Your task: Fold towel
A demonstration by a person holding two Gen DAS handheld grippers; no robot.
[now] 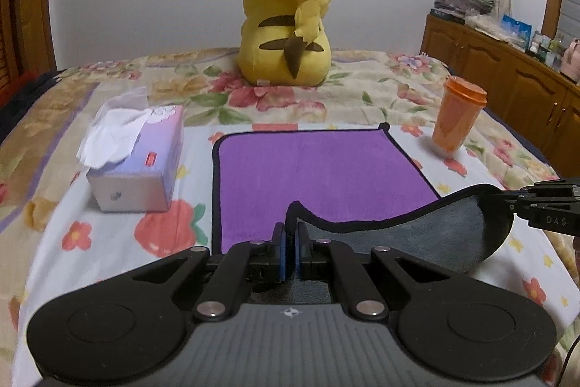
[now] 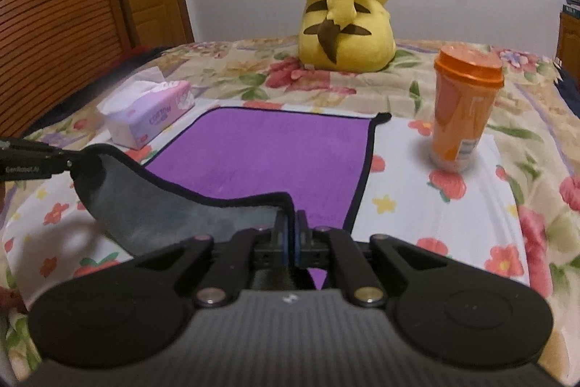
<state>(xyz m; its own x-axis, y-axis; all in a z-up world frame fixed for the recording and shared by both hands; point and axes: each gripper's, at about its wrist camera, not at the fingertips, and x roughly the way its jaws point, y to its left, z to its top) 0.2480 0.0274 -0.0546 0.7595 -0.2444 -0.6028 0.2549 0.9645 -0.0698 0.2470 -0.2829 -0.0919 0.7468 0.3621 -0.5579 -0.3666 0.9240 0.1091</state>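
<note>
A purple towel (image 1: 319,176) with black trim and a grey underside lies on the floral bed cover; it also shows in the right wrist view (image 2: 261,158). Its near edge is lifted off the bed, grey side (image 1: 427,234) facing me. My left gripper (image 1: 290,231) is shut on the near left corner of the towel. My right gripper (image 2: 291,223) is shut on the near right corner. Each gripper also shows in the other's view, the right gripper (image 1: 507,202) at the right edge and the left gripper (image 2: 69,162) at the left edge, pinching the raised hem.
A tissue box (image 1: 137,158) sits left of the towel. An orange lidded cup (image 2: 464,111) stands to its right. A yellow plush toy (image 1: 286,13) sits at the far side of the bed (image 1: 108,242). A wooden cabinet (image 1: 507,86) lines the right wall.
</note>
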